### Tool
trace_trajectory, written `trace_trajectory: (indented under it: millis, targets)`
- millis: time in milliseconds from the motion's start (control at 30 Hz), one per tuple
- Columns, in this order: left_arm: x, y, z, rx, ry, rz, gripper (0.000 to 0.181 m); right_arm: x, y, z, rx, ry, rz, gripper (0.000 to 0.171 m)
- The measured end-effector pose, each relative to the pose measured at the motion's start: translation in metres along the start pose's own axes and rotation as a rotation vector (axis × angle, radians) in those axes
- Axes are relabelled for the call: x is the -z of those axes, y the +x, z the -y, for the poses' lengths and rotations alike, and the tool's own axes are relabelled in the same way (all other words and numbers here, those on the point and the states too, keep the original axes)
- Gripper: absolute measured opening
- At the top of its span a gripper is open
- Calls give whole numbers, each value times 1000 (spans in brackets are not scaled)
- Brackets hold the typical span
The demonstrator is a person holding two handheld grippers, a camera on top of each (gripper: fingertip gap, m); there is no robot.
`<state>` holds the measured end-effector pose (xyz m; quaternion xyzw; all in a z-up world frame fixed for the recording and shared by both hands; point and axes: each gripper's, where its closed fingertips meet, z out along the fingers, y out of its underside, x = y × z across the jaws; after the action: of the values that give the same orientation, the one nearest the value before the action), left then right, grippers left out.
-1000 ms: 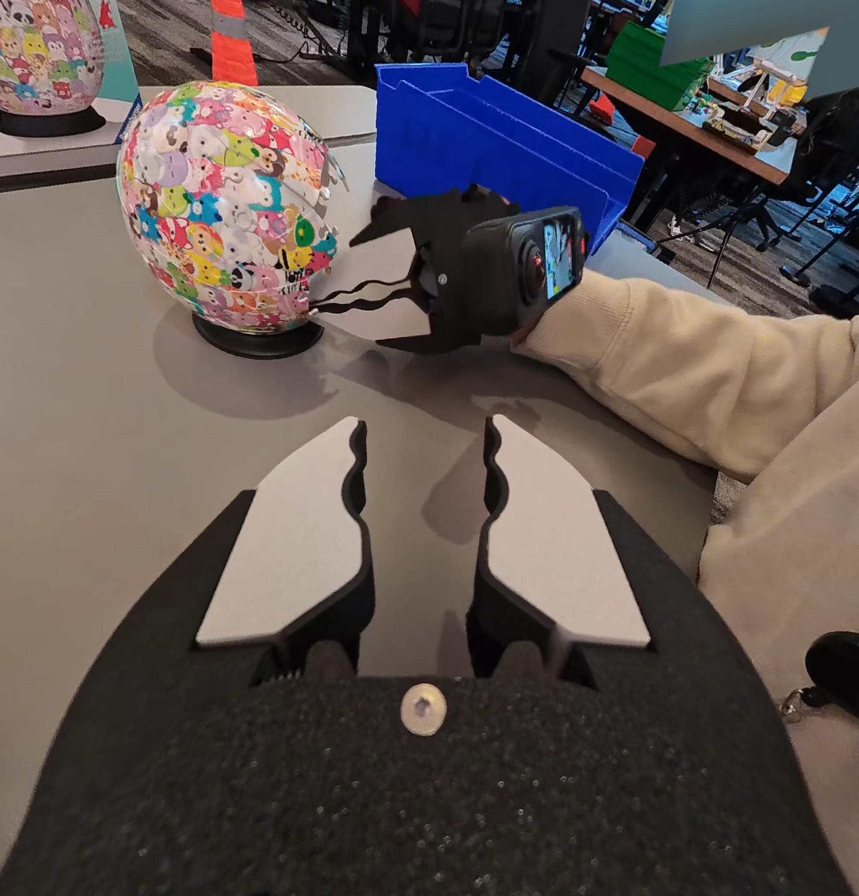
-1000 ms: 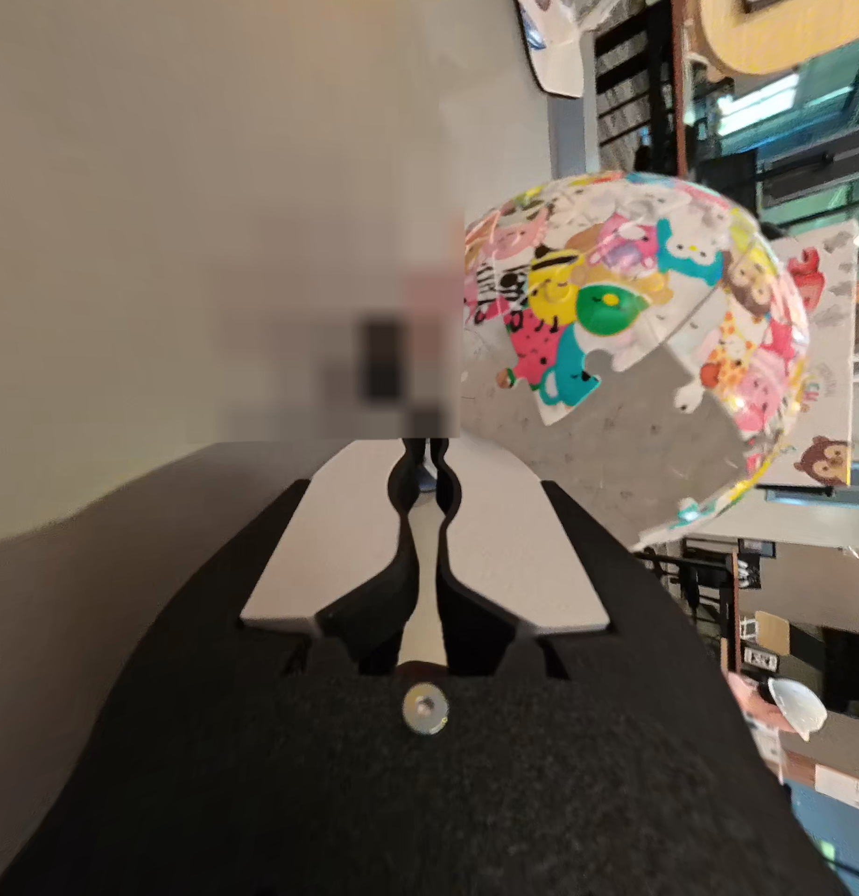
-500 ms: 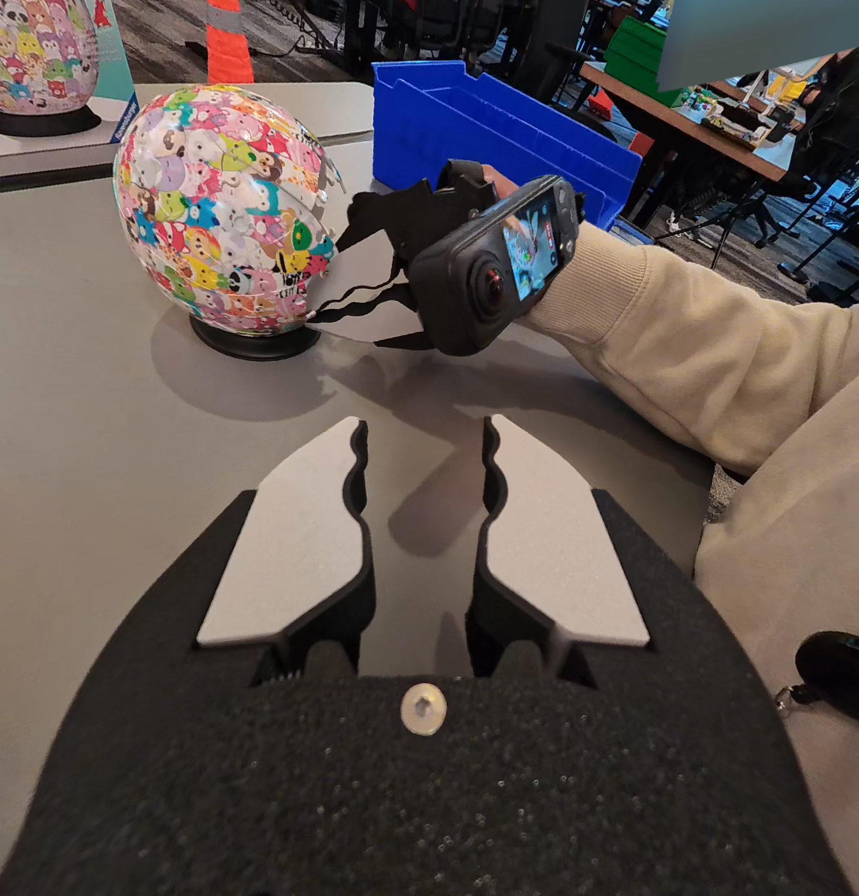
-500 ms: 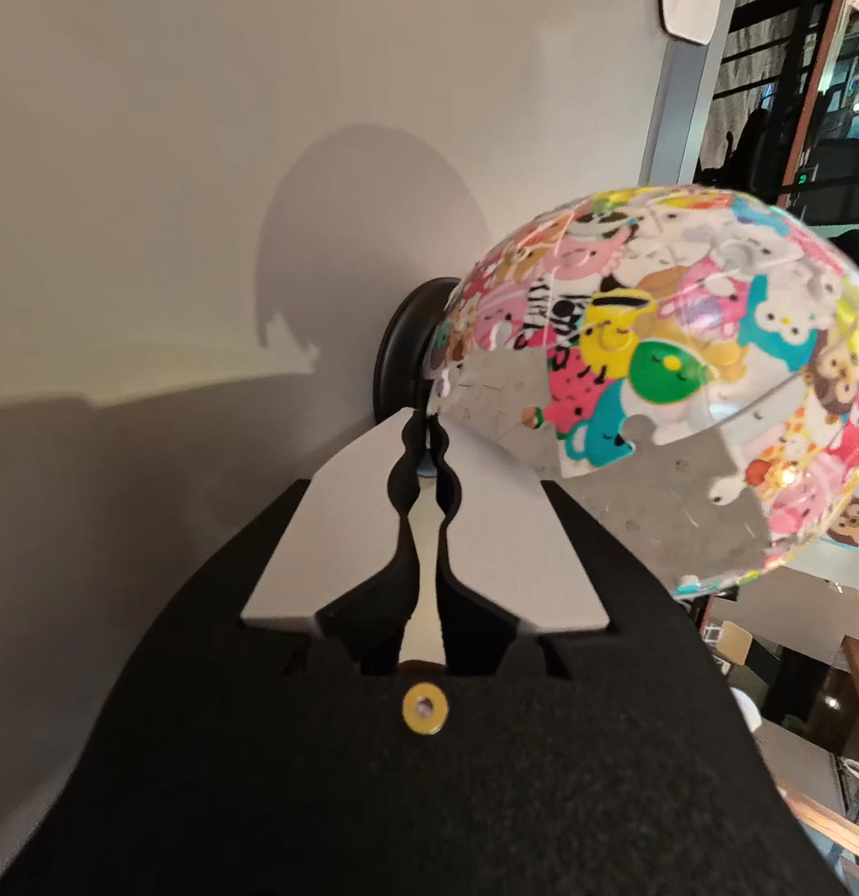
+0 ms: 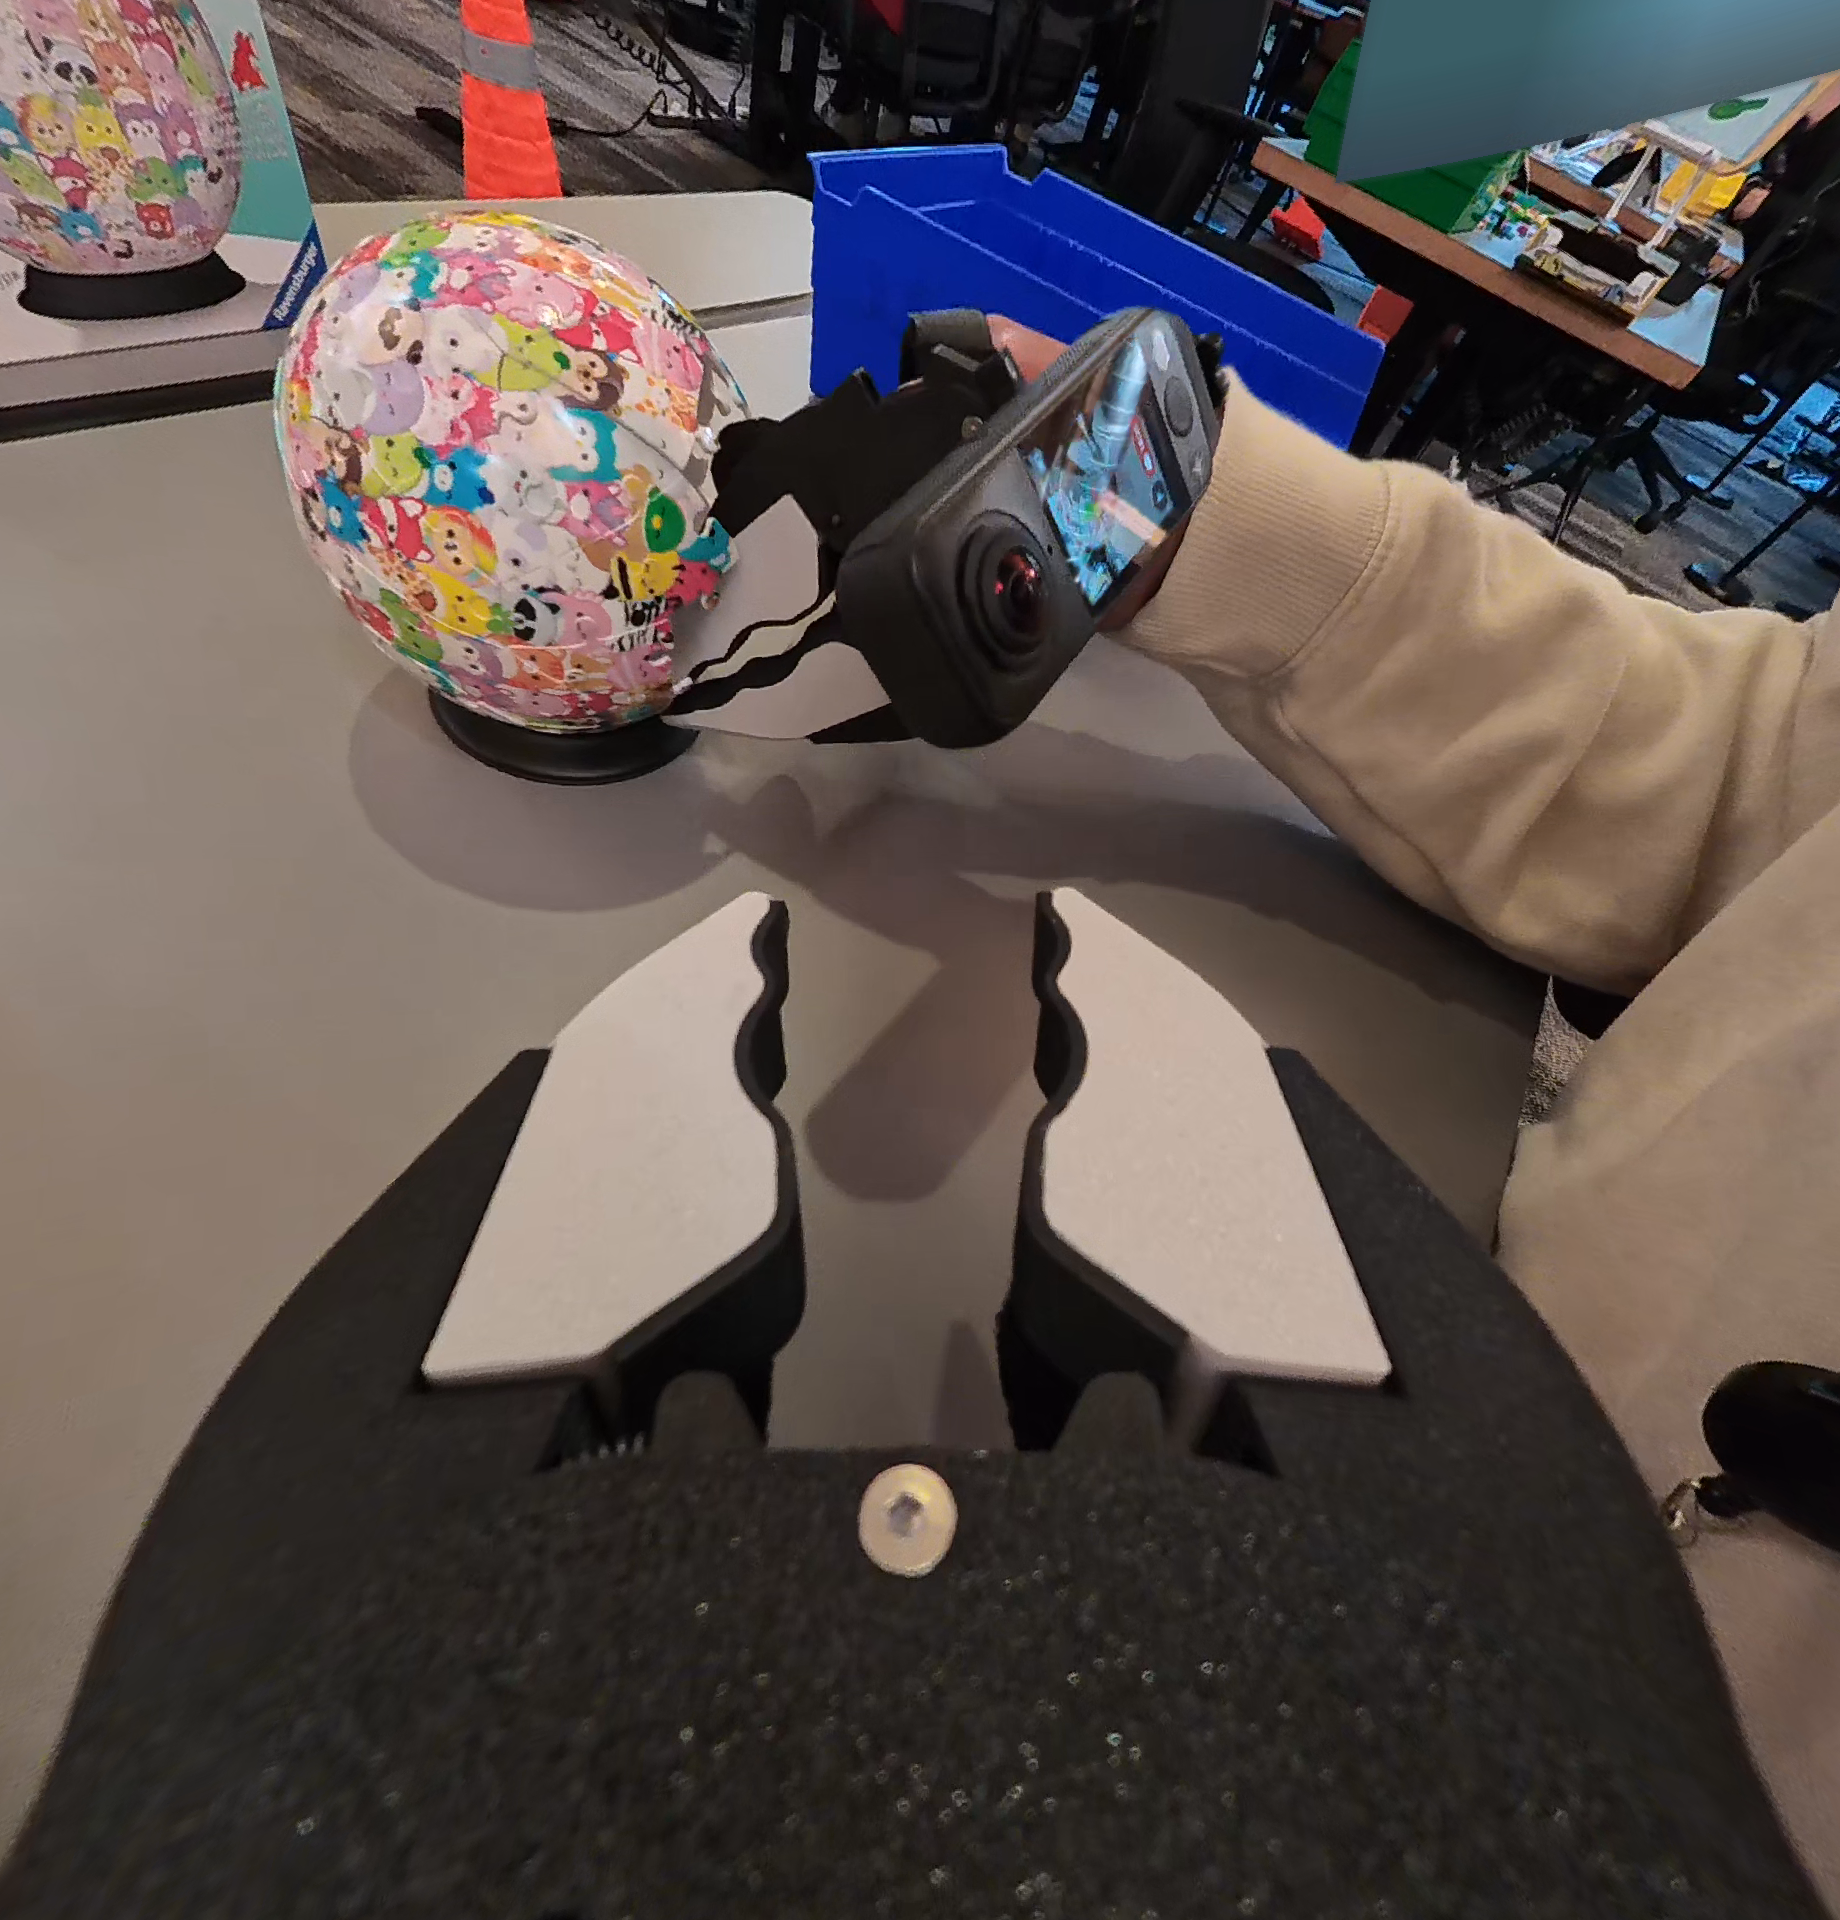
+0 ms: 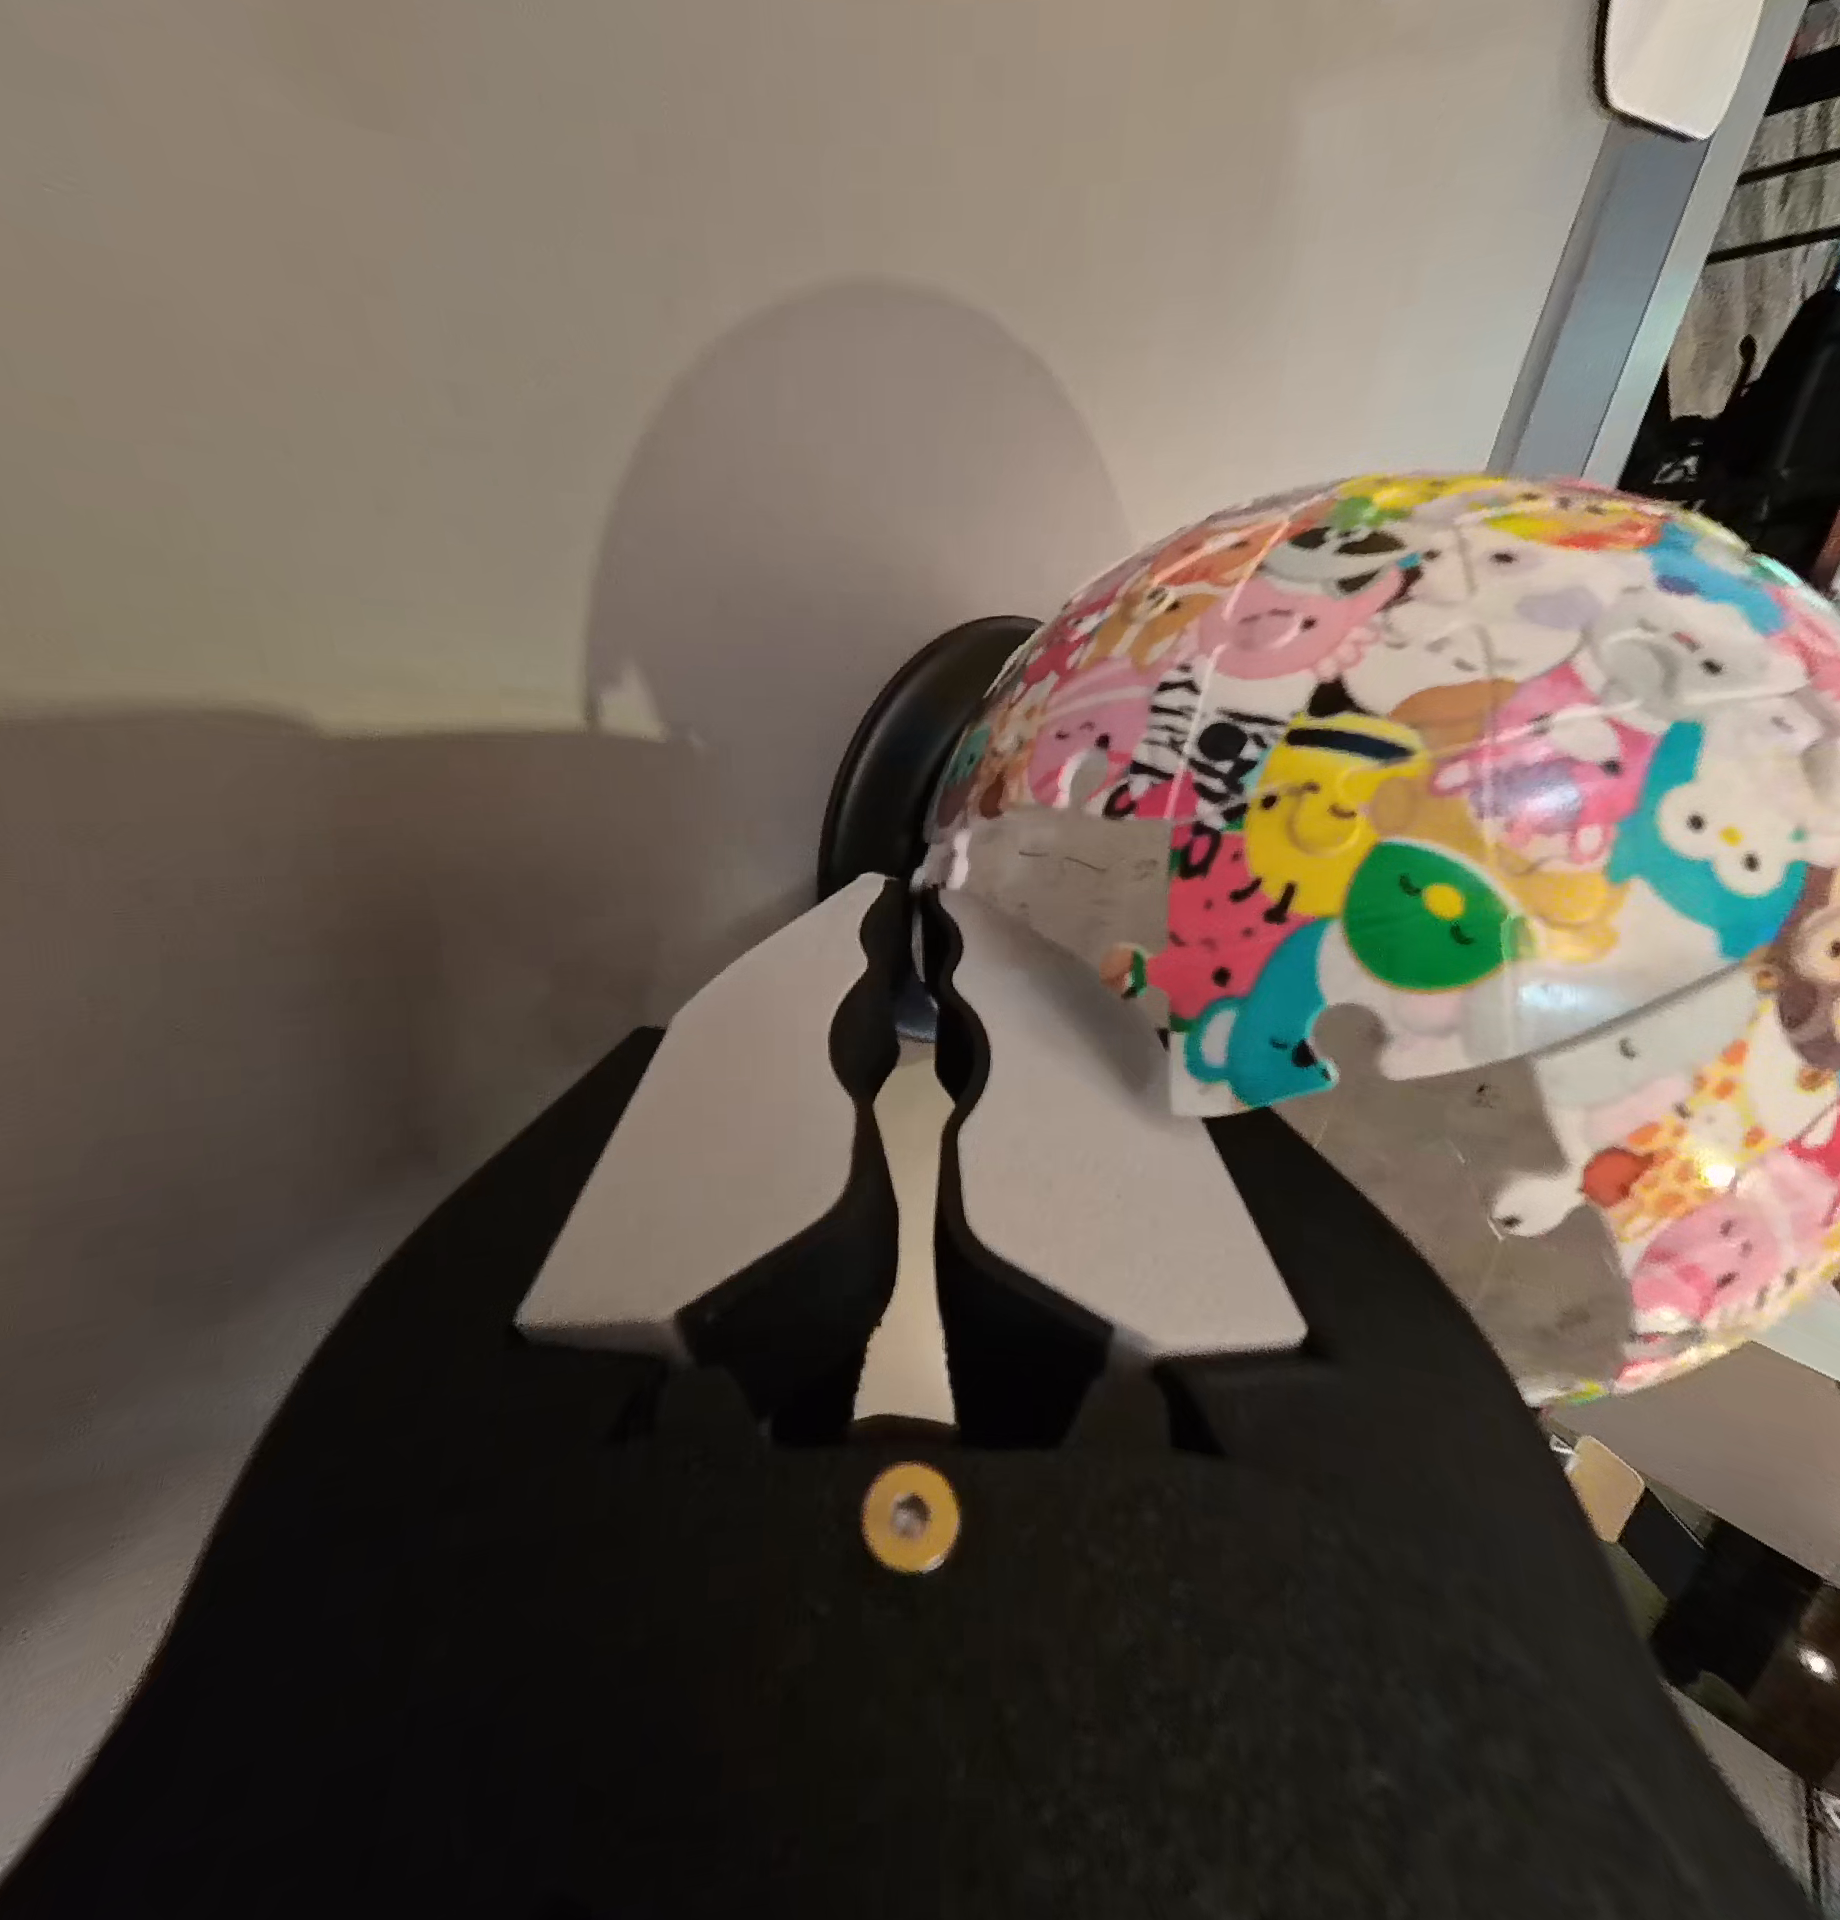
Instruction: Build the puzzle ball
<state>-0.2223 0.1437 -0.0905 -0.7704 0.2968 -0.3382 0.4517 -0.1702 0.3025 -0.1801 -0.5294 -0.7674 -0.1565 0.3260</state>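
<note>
The puzzle ball, covered in colourful cartoon animals, sits on a black ring stand on the grey table. My left gripper is open and empty, low over the table in front of the ball. My right gripper is rolled on its side, with its tips at the ball's lower right edge next to the stand. In the right wrist view the right gripper is shut on a thin puzzle piece seen edge-on. It touches the rim of a bare grey gap in the ball.
A blue plastic bin stands behind the right gripper. The puzzle's box stands at the back left, with an orange cone behind it. A person's cream sleeve crosses the table's right side. Another table with clutter is far right. Some 20 cm of space lies between my two pairs of fingers.
The right gripper has moved in to the ball's lower edge and rolled further, its tips now at the gap's rim. The left gripper has stayed open and in place.
</note>
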Motion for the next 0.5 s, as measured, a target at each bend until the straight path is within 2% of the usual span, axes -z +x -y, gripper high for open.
trace_trajectory:
  millis: [500]
  targets:
    - [2, 1, 2, 2, 8, 0, 45, 6, 2, -5, 29, -18, -33, 2]
